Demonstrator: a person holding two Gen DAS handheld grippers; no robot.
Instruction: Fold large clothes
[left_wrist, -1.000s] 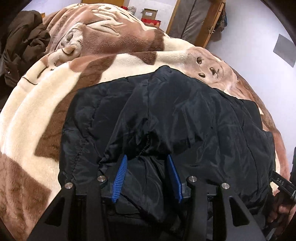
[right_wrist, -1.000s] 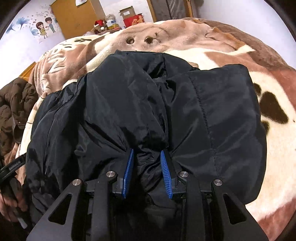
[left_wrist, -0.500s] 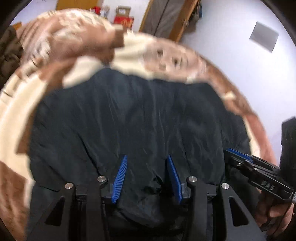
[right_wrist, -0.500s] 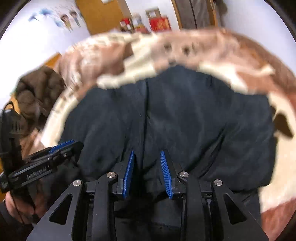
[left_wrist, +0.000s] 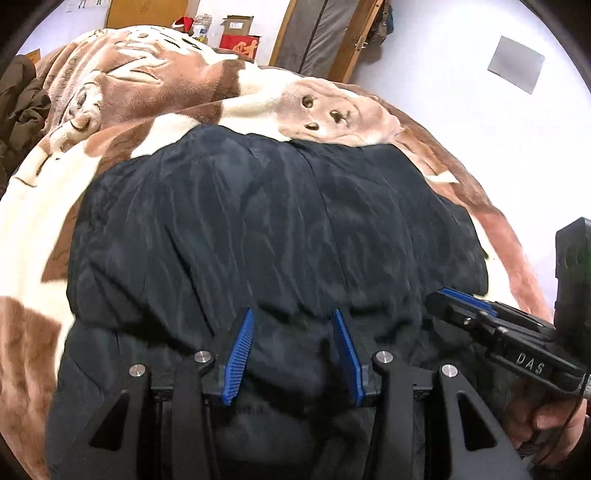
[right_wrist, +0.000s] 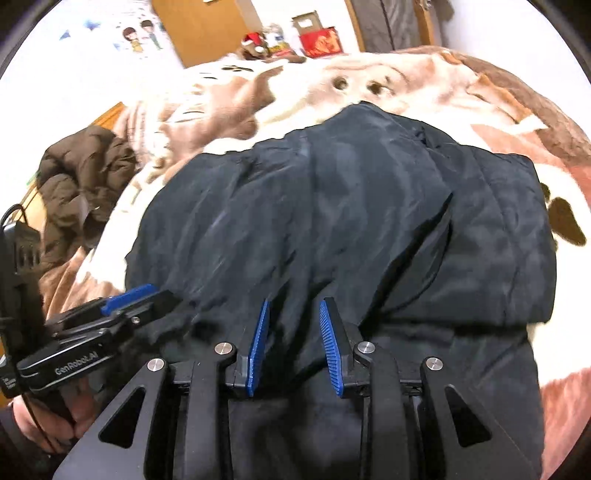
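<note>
A large black padded jacket (left_wrist: 280, 229) lies spread on a brown and cream blanket (left_wrist: 122, 99); it also shows in the right wrist view (right_wrist: 332, 221). My left gripper (left_wrist: 293, 325) has its blue pads around a bunched fold at the jacket's near edge. My right gripper (right_wrist: 293, 314) grips another fold of the same near edge, further right. Each gripper shows in the other's view: the right one (left_wrist: 476, 306) at the right edge, the left one (right_wrist: 129, 299) at the left. A folded layer lies over the jacket's right side (right_wrist: 498, 236).
A brown coat (right_wrist: 81, 173) is heaped at the bed's left side, also in the left wrist view (left_wrist: 22, 110). Boxes (left_wrist: 236, 37), a wooden door (right_wrist: 199, 29) and a white wall (left_wrist: 480, 122) stand beyond the bed.
Both grippers have pulled the jacket's near edge toward me and lifted it. The bunched middle has flattened and stretched out. The grippers now stand closer together.
</note>
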